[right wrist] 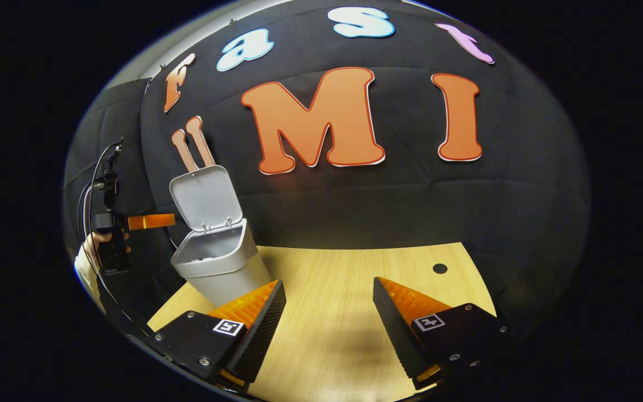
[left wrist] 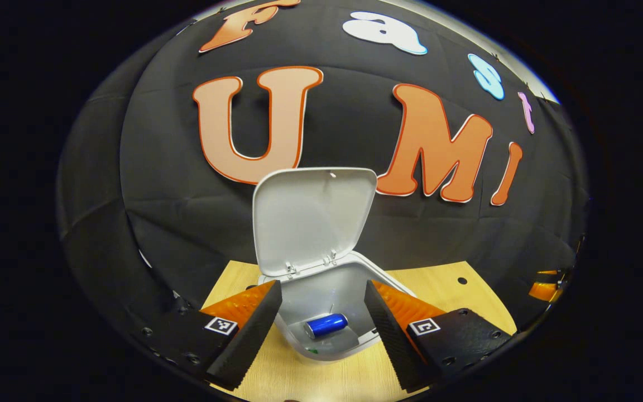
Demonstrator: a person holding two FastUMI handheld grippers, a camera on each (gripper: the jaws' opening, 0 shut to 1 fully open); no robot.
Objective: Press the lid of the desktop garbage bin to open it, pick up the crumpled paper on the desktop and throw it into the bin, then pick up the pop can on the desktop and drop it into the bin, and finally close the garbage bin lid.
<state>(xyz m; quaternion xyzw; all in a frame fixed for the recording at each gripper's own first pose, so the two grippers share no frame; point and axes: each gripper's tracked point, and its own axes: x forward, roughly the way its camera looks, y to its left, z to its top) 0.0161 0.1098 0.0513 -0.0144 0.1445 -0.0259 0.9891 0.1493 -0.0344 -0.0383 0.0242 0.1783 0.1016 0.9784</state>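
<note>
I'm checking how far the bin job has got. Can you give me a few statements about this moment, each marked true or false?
1. The bin lid stands open. True.
2. The can lies on the table beside the bin. False: it lies inside the bin.
3. The left gripper is open above the bin. True.
4. The right gripper is shut on the can. False: it is open with nothing between its fingers, over bare table.
5. The lid is closed. False: it is hinged up.

Left gripper [left wrist: 323, 321] held with its fingers spread wide, nothing between them. Right gripper [right wrist: 329, 324] likewise gaping and empty. A hand [right wrist: 100, 245] grips the left gripper's handle.
</note>
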